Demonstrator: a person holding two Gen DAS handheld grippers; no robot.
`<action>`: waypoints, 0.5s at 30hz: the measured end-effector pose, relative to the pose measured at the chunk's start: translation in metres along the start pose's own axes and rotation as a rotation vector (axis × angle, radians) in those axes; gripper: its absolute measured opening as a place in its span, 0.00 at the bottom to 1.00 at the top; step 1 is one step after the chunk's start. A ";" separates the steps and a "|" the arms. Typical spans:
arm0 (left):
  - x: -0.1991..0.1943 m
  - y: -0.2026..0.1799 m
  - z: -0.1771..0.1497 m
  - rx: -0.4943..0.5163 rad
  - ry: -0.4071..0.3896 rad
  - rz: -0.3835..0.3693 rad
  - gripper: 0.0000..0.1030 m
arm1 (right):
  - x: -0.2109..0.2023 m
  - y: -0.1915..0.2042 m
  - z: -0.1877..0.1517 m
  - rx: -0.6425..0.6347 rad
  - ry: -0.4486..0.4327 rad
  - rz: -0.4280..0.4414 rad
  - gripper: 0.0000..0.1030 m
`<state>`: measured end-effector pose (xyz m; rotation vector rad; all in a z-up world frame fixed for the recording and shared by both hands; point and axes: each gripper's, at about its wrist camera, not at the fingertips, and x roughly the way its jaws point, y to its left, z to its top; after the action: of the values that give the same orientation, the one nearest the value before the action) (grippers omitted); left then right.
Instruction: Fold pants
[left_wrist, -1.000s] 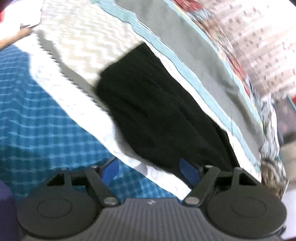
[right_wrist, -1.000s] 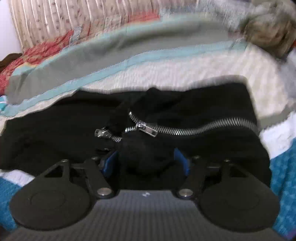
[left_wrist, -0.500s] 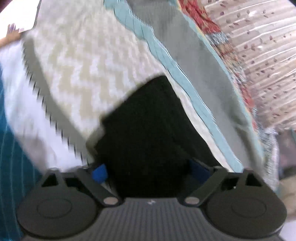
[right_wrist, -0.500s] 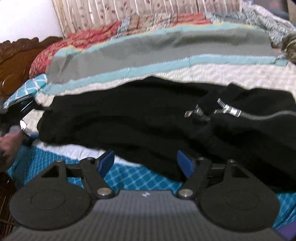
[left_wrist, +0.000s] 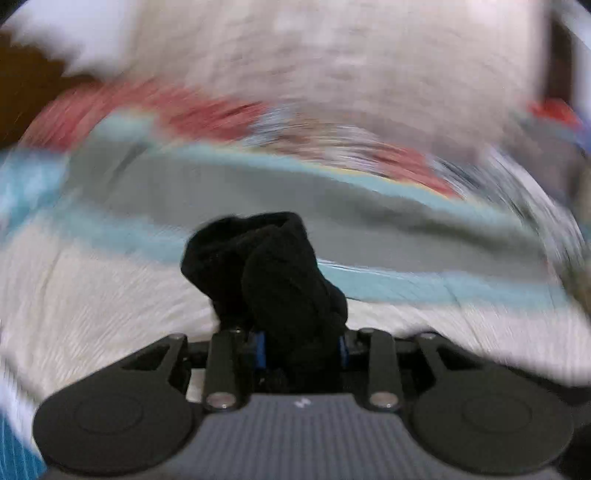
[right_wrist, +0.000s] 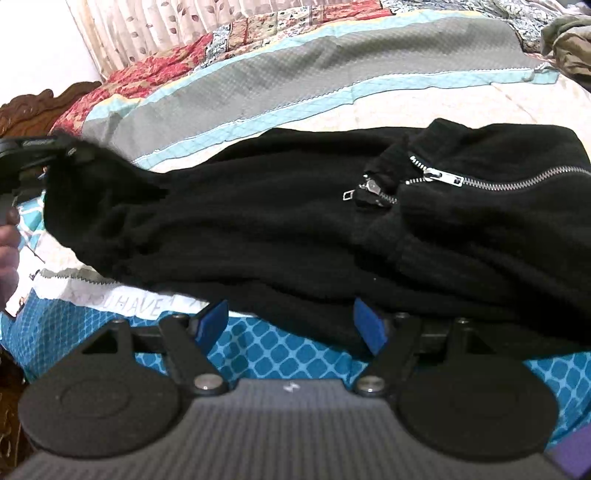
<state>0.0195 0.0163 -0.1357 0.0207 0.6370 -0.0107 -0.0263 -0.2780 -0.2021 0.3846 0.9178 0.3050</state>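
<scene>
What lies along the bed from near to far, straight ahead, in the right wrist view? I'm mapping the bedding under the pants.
Blue patterned sheet → black pants → cream quilt panel → light blue stripe → grey band → red patchwork border → leaf-print curtain.

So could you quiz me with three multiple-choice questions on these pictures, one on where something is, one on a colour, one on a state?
1. Where do the pants lie?
A on a bed quilt
B in a basket
C on a chair
2. What colour are the pants?
A red
B black
C white
3. What does the left gripper have between its fingers?
A nothing
B a pillow
C pants fabric

A: the striped quilt lies under them.
B: the cloth is black, with silver zippers.
C: black cloth bunches between its closing jaws.
</scene>
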 end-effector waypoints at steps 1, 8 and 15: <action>0.001 -0.027 -0.007 0.106 0.013 -0.033 0.37 | -0.001 0.001 -0.001 0.002 -0.005 0.002 0.74; 0.014 -0.122 -0.095 0.637 0.198 -0.096 0.65 | -0.011 -0.013 0.001 0.046 -0.018 0.045 0.74; -0.060 -0.050 -0.039 0.342 0.073 -0.223 0.88 | -0.017 -0.022 0.005 0.107 -0.087 0.067 0.74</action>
<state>-0.0529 -0.0326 -0.1325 0.2811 0.7018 -0.3356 -0.0301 -0.3059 -0.1971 0.5245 0.8394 0.2991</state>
